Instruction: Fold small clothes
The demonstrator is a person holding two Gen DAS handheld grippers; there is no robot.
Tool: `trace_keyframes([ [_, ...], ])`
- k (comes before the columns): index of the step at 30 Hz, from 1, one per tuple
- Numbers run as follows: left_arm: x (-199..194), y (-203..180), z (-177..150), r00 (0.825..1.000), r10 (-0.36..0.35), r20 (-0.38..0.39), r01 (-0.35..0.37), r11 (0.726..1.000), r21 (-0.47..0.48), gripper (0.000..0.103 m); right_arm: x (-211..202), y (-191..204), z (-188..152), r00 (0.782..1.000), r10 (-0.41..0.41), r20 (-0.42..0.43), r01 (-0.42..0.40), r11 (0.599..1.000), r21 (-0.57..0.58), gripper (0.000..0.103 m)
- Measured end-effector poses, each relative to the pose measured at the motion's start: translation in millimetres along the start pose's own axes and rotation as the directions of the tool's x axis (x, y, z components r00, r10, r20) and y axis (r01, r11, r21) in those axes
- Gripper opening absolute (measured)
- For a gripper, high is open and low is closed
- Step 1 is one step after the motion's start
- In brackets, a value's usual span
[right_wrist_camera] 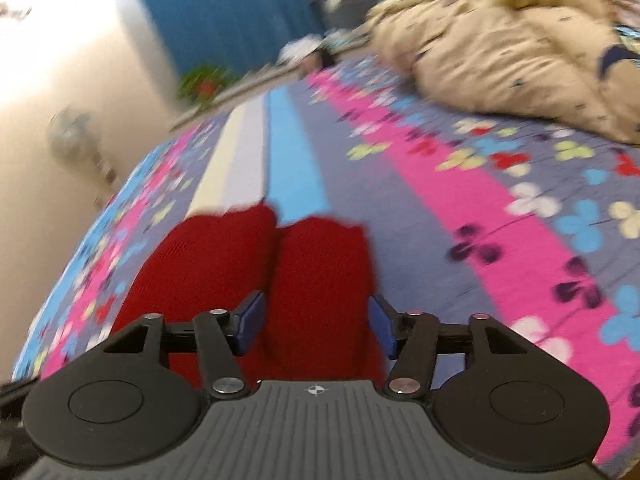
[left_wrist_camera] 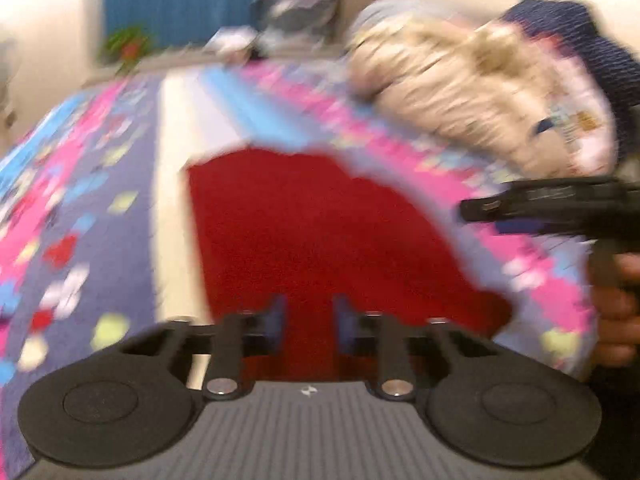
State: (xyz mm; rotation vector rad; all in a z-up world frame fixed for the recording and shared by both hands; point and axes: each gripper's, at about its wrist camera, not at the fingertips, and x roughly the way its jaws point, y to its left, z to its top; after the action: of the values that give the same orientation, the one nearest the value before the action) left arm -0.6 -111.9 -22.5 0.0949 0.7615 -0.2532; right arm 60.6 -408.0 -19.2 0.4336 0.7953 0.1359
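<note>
Between right claw [right_wrist_camera: 316, 326] fingers — red garment [right_wrist_camera: 248, 276], on floral bedsheet [right_wrist_camera: 480, 200]

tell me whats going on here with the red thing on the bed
A person is working with two handheld grippers over a red garment laid out on a flowery bedspread. The right gripper is open with the red cloth between its fingers, not clamped. The left gripper is partly open above the same cloth. A heap of beige clothes waits further back on the bed. The views are blurred, so things are moving.
</note>
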Motion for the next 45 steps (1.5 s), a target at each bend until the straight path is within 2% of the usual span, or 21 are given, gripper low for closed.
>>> trace_keyframes([
  [2,18.8,1.7,-11.2,0.995,-0.004,-0.102,0.007,1.000,0.029,0.015,12.6,13.1,-9.7,0.995,0.041,-0.094,-0.045,0.998,-0.038,0.067],
  [4,17.2,-4.6,-14.0,0.996,0.017,-0.086,-0.010,0.997,0.077,0.015,28.5,26.7,-22.5,0.976,0.050,-0.212,-0.072,0.992,-0.099,0.067],
  [6,13.6,-6.6,-9.6,0.996,0.013,-0.092,-0.006,0.997,0.074,0.018,36.3,38.7,-34.4,0.966,-0.007,-0.260,-0.043,0.981,-0.188,0.064],
  [7,13.8,-5.8,-7.3,0.995,0.005,-0.102,0.001,0.998,0.058,0.021,35.5,44.6,-38.9,0.967,-0.028,-0.254,-0.034,0.971,-0.235,0.056],
  [8,15.0,-5.4,-5.1,0.994,0.001,-0.110,0.004,0.999,0.045,0.022,32.4,48.4,-40.5,0.970,-0.029,-0.243,-0.037,0.964,-0.262,0.032],
  [10,16.3,-4.7,-2.7,0.993,-0.001,-0.121,0.006,0.999,0.045,0.024,22.9,46.9,-39.4,0.975,-0.003,-0.222,-0.053,0.968,-0.246,0.020],
  [12,19.8,-4.8,-1.6,0.992,-0.005,-0.127,0.011,0.999,0.046,0.026,10.3,38.4,-33.7,0.981,0.048,-0.188,-0.085,0.977,-0.193,0.018],
  [15,20.4,-5.6,1.8,0.993,-0.027,-0.116,0.032,0.999,0.042,0.032,-18.8,21.1,-19.2,0.985,0.158,-0.069,-0.165,0.981,-0.106,0.017],
  [17,20.7,-7.7,4.2,0.992,-0.039,-0.117,0.044,0.998,0.040,0.035,-25.6,12.6,-16.3,0.987,0.150,-0.048,-0.155,0.982,-0.104,0.016],
  [19,23.8,-10.2,4.4,0.989,-0.052,-0.138,0.058,0.997,0.041,0.043,-12.6,5.9,-22.5,0.988,0.074,-0.134,-0.087,0.992,-0.096,0.016],
  [22,27.3,-15.7,0.7,0.987,-0.055,-0.148,0.065,0.996,0.065,0.051,13.6,5.9,-35.4,0.962,0.012,-0.273,-0.042,0.994,-0.105,0.017],
  [25,26.2,-19.8,-2.1,0.990,-0.043,-0.136,0.056,0.994,0.095,0.055,14.5,15.6,-34.7,0.968,0.001,-0.253,-0.033,0.992,-0.124,0.021],
  [28,23.8,-15.2,-0.5,0.989,-0.064,-0.134,0.074,0.995,0.067,0.058,16.2,12.3,-27.5,0.975,-0.005,-0.221,-0.013,0.997,-0.078,0.051],
  [29,21.7,-12.5,1.0,0.989,-0.077,-0.127,0.084,0.995,0.048,0.062,17.4,10.4,-24.3,0.978,-0.007,-0.208,-0.007,0.998,-0.066,0.062],
  [30,19.6,-9.1,2.1,0.989,-0.088,-0.119,0.092,0.995,0.030,0.066,17.8,10.4,-22.8,0.981,-0.019,-0.193,0.008,0.998,-0.059,0.068],
  [31,16.9,-5.9,3.7,0.990,-0.089,-0.105,0.091,0.996,0.016,0.075,18.7,10.5,-22.0,0.983,-0.030,-0.179,0.020,0.998,-0.057,0.075],
  [32,14.2,-1.9,5.7,0.993,-0.082,-0.086,0.083,0.997,0.005,0.084,20.5,10.7,-20.4,0.984,-0.036,-0.172,0.026,0.998,-0.057,0.078],
  [36,9.5,22.6,16.8,0.997,-0.066,-0.025,0.064,0.995,-0.077,0.085,30.4,6.4,-19.7,0.984,-0.046,-0.171,0.040,0.998,-0.040,0.088],
  [38,12.6,39.7,24.1,0.998,-0.057,-0.012,0.054,0.988,-0.142,0.093,38.8,5.1,-20.2,0.980,-0.054,-0.193,0.051,0.999,-0.018,0.089],
  [42,29.1,74.0,37.8,0.999,-0.045,-0.026,0.036,0.966,-0.257,0.095,56.4,-0.1,-20.4,0.970,-0.058,-0.238,0.071,0.996,0.050,0.096],
  [45,47.9,97.1,49.4,0.996,-0.075,-0.051,0.053,0.940,-0.336,0.095,62.8,-4.9,-22.2,0.963,-0.035,-0.266,0.067,0.991,0.114,0.098],
])
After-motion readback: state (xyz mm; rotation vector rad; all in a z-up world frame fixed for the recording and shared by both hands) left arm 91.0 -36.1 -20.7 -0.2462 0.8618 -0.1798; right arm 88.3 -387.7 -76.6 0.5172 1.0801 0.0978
